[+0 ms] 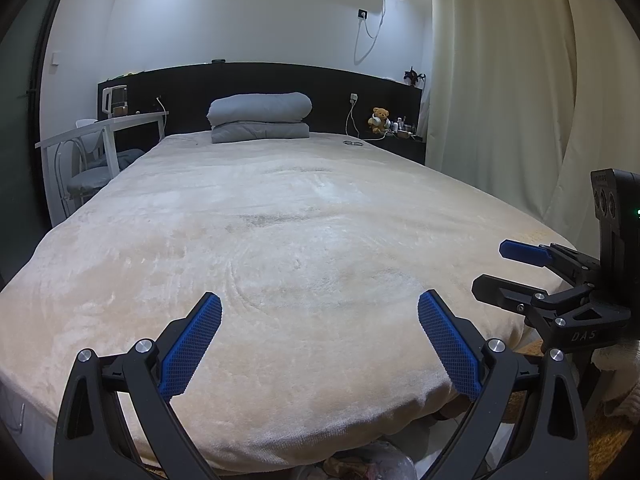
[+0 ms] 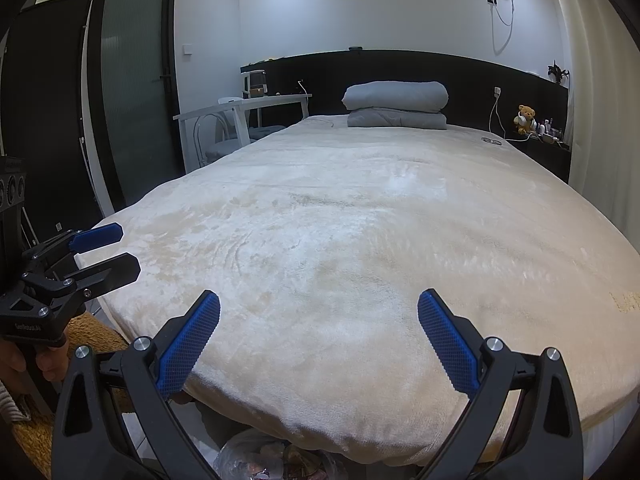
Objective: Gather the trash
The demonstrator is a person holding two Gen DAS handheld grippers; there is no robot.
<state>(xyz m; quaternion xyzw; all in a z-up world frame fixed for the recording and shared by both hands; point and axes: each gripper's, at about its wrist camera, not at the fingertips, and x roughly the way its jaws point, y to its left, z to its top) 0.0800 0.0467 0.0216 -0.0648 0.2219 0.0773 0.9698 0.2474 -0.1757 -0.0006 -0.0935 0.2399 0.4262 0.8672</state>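
Here, at the far left, a white desk (image 1: 100, 128) stands beside the bed, with an electric kettle (image 1: 114, 100) on its far end and a grey-cushioned chair (image 1: 86, 178) tucked under it. The left gripper (image 1: 320, 312) hovers above the foot of the bed (image 1: 304, 240), its blue-padded fingers (image 1: 192, 348) spread wide apart with nothing between them. Below it, at the bottom edge of the view, a clear plastic bag of trash (image 1: 372, 464) sits on the floor just under the overhang of the cream blanket. At the head of the bed a folded grey duvet (image 1: 260, 118) lies against the black headboard (image 1: 260, 80). Further right a teddy bear (image 1: 380, 120) sits on the nightstand, with a cream curtain (image 1: 520, 80) beyond it. The right gripper (image 2: 319, 310) is held level with the left one over the same end of the bed, fingers likewise splayed and empty, and the trash bag (image 2: 260, 460) shows beneath it too.
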